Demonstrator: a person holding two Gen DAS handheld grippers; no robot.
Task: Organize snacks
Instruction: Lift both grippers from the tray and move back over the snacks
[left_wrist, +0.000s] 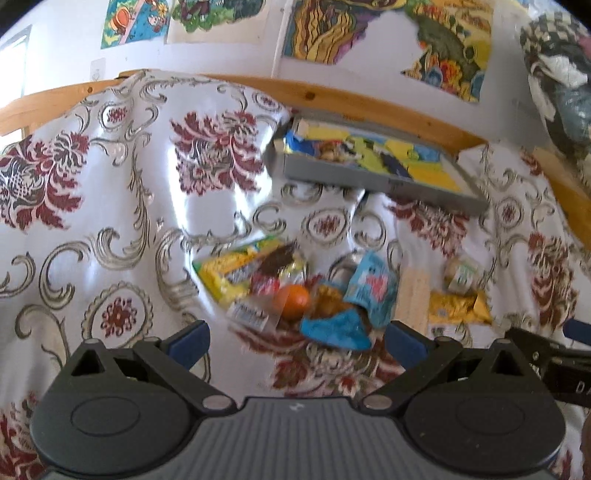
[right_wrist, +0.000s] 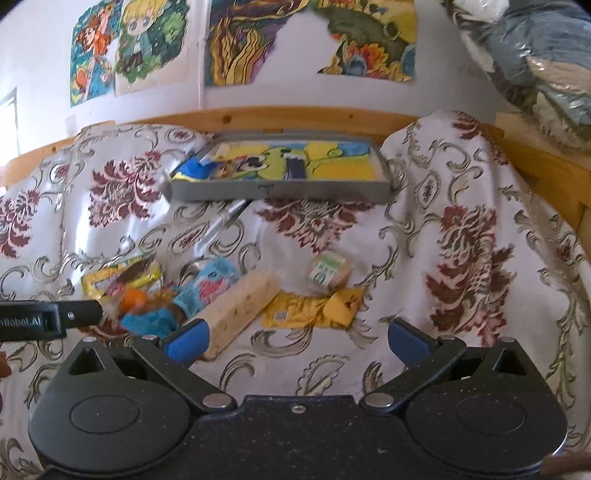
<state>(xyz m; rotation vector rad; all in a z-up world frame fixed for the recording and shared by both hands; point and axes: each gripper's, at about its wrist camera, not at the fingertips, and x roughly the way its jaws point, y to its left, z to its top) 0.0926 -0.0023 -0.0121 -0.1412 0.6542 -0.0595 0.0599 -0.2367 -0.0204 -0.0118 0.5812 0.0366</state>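
Snack pile (left_wrist: 295, 295) and tray at the start of sorting. We found the snacks heaped loose on the patterned cloth (left_wrist: 110, 192), directly ahead of the left gripper (left_wrist: 297, 343), whose blue fingertips (left_wrist: 190, 341) stood wide apart and held nothing. Nearest those tips lay a blue wrapper (left_wrist: 334, 328) and an orange ball-shaped sweet (left_wrist: 292, 300); a yellow packet (left_wrist: 225, 269) lay beyond them to the left. The right gripper (right_wrist: 295, 341) was likewise spread wide and empty. A pale nougat-like bar (right_wrist: 240, 306) ran from just beside its left fingertip forward, a flat yellow pouch (right_wrist: 310, 312) lay straight ahead of it, and a small wrapped block (right_wrist: 328, 273) sat just behind that pouch. Farther ahead of both grippers, against the wooden rail (right_wrist: 280, 116), rested the grey tray (right_wrist: 280, 192), with a colourful picture lining it and one blue-and-yellow packet (right_wrist: 195, 168) in its left end. We judged the task barely begun: nearly all snacks lay outside the tray. The next move would call for lowering one gripper over a single item, probably the bar or the blue wrapper, and closing without dragging its neighbours, since the left heap overlapped closely.
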